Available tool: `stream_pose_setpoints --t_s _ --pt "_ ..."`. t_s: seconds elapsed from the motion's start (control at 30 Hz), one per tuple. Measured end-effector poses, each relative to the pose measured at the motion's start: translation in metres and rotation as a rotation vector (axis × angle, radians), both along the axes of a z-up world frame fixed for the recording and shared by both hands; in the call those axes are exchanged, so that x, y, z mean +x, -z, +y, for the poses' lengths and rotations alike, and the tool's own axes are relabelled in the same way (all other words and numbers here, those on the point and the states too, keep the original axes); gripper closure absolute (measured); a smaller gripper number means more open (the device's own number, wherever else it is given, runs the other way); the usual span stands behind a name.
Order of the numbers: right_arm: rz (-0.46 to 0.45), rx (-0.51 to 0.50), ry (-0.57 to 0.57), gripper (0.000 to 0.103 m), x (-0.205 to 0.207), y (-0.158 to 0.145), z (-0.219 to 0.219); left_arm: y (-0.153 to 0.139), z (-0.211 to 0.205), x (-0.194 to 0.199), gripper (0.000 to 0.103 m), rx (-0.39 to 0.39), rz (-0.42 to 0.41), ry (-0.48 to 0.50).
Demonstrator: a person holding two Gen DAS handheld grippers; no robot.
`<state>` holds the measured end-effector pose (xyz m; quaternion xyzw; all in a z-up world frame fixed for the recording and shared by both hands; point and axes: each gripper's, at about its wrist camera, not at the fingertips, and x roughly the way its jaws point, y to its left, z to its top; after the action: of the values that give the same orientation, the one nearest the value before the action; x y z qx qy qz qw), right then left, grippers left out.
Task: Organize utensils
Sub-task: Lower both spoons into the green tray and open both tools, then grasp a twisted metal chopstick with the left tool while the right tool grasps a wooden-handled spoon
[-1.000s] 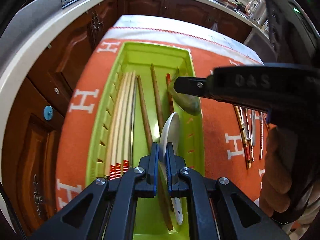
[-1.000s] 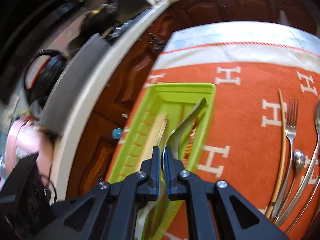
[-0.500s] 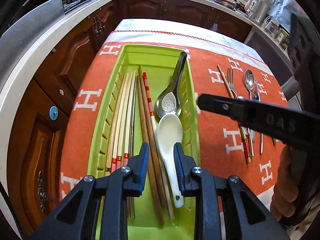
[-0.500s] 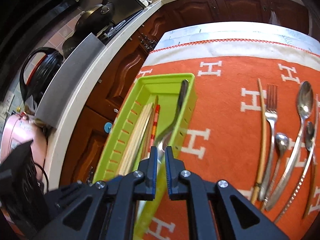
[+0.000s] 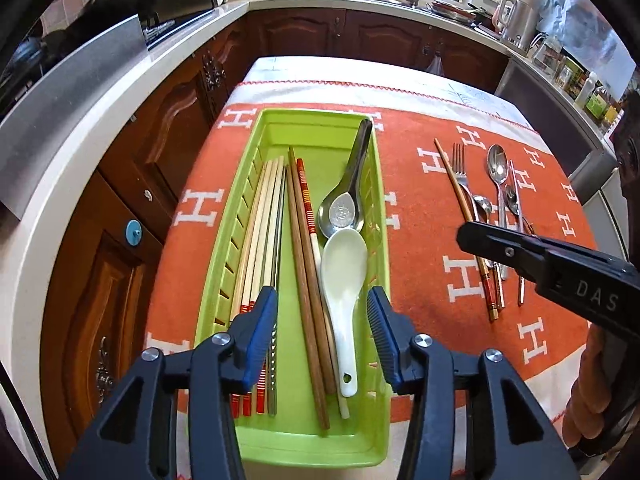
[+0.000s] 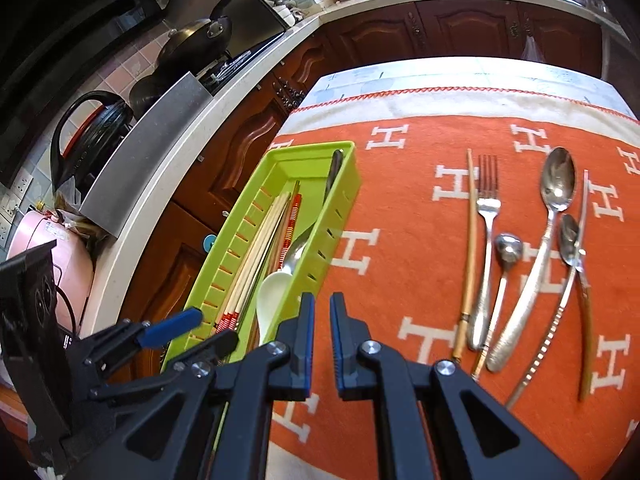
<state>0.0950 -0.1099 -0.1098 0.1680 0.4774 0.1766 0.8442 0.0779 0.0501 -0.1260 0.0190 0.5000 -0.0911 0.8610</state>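
Observation:
A green tray on the orange cloth holds several chopsticks, a white ceramic spoon and a steel ladle spoon. My left gripper is wide open and empty above the tray's near end. My right gripper is slightly open and empty, just right of the tray; it also shows in the left wrist view. Loose on the cloth to the right lie a chopstick, a fork, spoons and a knife.
The cloth covers a small table with its left edge beside wooden cabinets. A white counter with a stove and pans runs along the left and back.
My left gripper let go of the white spoon, opened wide and pulled back. My right gripper released the steel spoon into the tray and moved right, off the tray.

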Motion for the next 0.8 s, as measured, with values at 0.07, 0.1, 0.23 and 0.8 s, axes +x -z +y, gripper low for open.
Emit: stream_pose_setpoints --t_s 0.07,0.1,0.23,0.8 --pt "-0.009 -0.004 0.009 0.095 -0.005 -0.001 -0.006 -0.004 -0.003 -0.002 0.058 -0.004 -0.007 0.001" --pt "-0.012 -0.005 0.014 0.095 -0.008 -0.002 -0.009 -0.006 -0.005 -0.004 0.058 -0.004 -0.012 0.001" --pt "-0.03 -0.021 0.046 0.095 -0.02 -0.005 -0.026 -0.017 -0.017 -0.008 0.058 0.003 -0.049 0.012" --pt "-0.038 -0.068 0.242 0.095 -0.047 0.008 -0.117 -0.023 -0.087 0.003 0.058 -0.107 -0.03 0.128"
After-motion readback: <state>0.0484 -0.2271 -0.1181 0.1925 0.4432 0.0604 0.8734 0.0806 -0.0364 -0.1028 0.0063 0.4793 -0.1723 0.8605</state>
